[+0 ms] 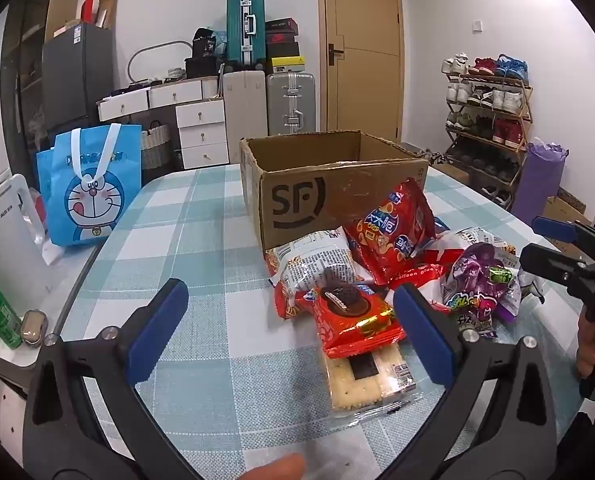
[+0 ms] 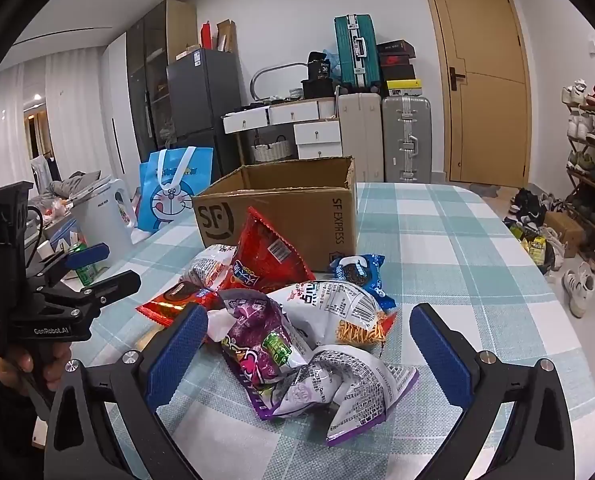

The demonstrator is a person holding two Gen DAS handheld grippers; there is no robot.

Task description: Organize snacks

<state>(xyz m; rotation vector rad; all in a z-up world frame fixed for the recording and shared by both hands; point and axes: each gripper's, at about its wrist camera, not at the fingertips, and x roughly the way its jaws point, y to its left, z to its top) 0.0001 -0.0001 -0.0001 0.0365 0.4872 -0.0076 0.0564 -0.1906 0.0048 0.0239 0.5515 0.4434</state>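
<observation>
Blue-padded grippers, both spread wide and empty, over a snack pile on your checked tabletop.

Your left gripper (image 1: 291, 332) hangs with its fingers apart above the red chocolate-biscuit pack (image 1: 353, 322) and the clear cracker pack (image 1: 371, 380) under it. Your right gripper (image 2: 307, 354) gapes around the crumpled purple candy bag (image 2: 297, 364), pads not touching it. Beyond lie the red chip bag (image 2: 267, 256) and blue cookie pack (image 2: 361, 276), against the open cardboard box (image 2: 281, 208) toward the tabletop's far edge.
</observation>
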